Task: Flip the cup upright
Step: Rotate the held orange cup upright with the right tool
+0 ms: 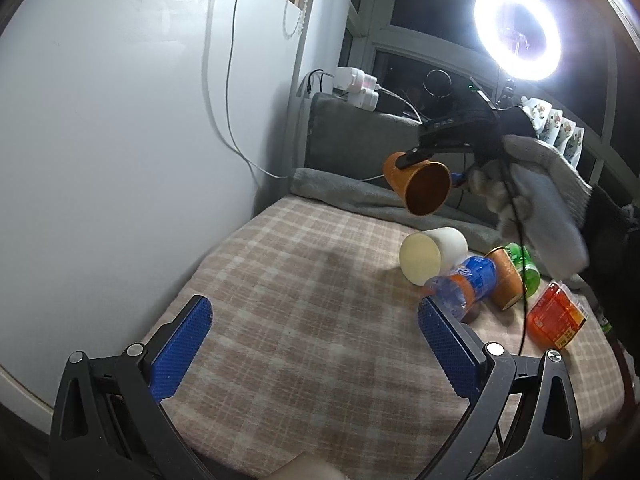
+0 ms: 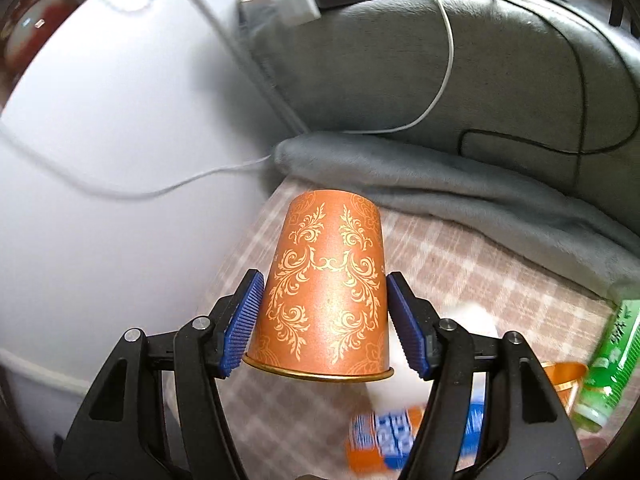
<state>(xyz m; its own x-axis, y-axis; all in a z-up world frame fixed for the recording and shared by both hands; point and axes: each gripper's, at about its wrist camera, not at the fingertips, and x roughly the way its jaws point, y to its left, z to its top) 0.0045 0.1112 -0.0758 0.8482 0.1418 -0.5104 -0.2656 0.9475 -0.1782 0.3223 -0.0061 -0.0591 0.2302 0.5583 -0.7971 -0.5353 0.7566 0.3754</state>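
My right gripper (image 2: 324,316) is shut on an orange paper cup (image 2: 326,288) with a gold floral print. It holds the cup in the air above the plaid cloth, base pointing away from the camera and rim toward it. In the left wrist view the same cup (image 1: 418,186) hangs tilted with its open mouth facing down and toward me, held by the right gripper (image 1: 416,160) in a gloved hand. My left gripper (image 1: 316,340) is open and empty, low over the plaid cloth (image 1: 300,280).
A white cup (image 1: 432,254) lies on its side on the cloth. Beside it lie a blue-labelled bottle (image 1: 464,284), a second orange cup (image 1: 506,280), a green bottle (image 1: 526,266) and an orange packet (image 1: 554,316). A grey blanket (image 2: 440,184), white wall and cables stand behind.
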